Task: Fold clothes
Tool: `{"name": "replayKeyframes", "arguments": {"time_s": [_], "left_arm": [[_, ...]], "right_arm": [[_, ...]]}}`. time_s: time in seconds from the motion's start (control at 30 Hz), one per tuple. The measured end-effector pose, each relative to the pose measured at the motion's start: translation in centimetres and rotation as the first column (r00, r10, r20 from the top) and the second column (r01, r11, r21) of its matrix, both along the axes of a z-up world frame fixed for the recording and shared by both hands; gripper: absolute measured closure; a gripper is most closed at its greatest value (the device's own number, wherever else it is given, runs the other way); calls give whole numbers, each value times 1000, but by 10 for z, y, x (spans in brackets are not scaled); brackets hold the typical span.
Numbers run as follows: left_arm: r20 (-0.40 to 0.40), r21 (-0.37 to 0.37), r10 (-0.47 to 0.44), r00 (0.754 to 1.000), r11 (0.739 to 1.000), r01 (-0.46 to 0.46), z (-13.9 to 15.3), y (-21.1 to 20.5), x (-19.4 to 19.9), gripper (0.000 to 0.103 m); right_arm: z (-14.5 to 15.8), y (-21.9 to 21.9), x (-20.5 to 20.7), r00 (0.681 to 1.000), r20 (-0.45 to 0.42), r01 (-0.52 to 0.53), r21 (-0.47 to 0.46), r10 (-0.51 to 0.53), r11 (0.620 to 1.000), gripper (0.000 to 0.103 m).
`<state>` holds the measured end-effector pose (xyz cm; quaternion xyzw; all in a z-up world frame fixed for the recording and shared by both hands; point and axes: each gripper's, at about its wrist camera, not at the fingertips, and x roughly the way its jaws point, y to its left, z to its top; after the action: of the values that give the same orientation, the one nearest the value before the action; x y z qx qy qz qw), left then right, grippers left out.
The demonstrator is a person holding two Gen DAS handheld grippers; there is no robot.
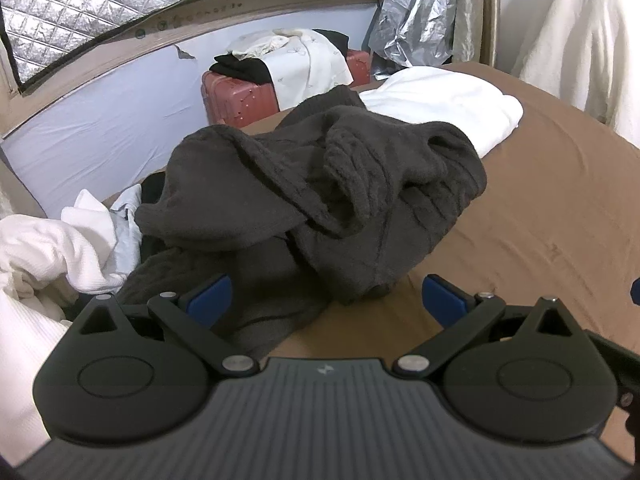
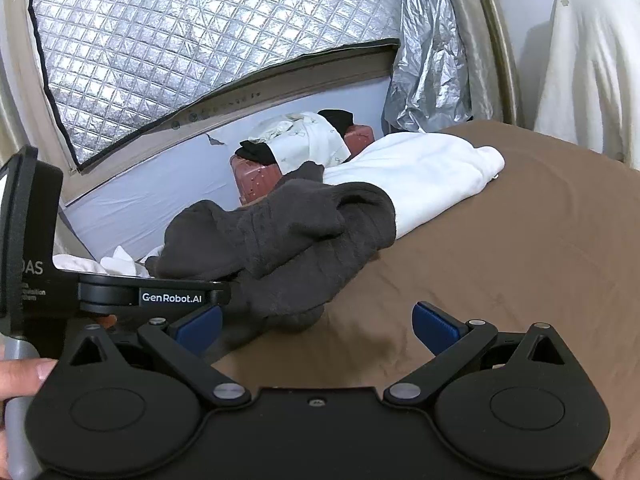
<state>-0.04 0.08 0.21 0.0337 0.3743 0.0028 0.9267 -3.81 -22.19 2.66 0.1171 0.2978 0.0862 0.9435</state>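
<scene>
A crumpled dark grey knit garment [image 1: 320, 196] lies heaped on the brown bed sheet [image 1: 540, 220]. My left gripper [image 1: 326, 300] is open just in front of the heap's near edge, with cloth between and beyond its blue pads [image 1: 210, 300] but nothing gripped. In the right wrist view the same dark garment [image 2: 288, 236] lies ahead and to the left. My right gripper [image 2: 316, 324] is open over the bare sheet [image 2: 520, 264], its left pad close to the garment's near edge. The left gripper's body [image 2: 152, 292] shows at the left, held by a hand [image 2: 20, 376].
A folded white garment [image 1: 444, 104] lies behind the dark heap. More white clothes [image 1: 52, 248] are piled at the left bed edge. A red suitcase [image 1: 240, 96] with clothes on it stands by the wall. A cream cloth [image 1: 592, 40] hangs at the right.
</scene>
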Motion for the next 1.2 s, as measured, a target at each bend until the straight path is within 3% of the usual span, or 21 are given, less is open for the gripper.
{"name": "replayKeyframes", "arguments": {"time_s": [0.2, 0.43, 1.2], "left_arm": [[9, 3, -18, 1000, 1000, 18, 2, 0, -1, 0], [16, -20, -27, 999, 999, 28, 2, 3, 1, 0], [8, -4, -33, 999, 999, 33, 1, 7, 2, 0]], "right_arm": [[-2, 1, 0, 1000, 9, -2, 9, 2, 1000, 0], [2, -10, 3, 1000, -26, -7, 109, 10, 994, 0], [-1, -3, 1, 1000, -13, -3, 86, 5, 996, 0]]}}
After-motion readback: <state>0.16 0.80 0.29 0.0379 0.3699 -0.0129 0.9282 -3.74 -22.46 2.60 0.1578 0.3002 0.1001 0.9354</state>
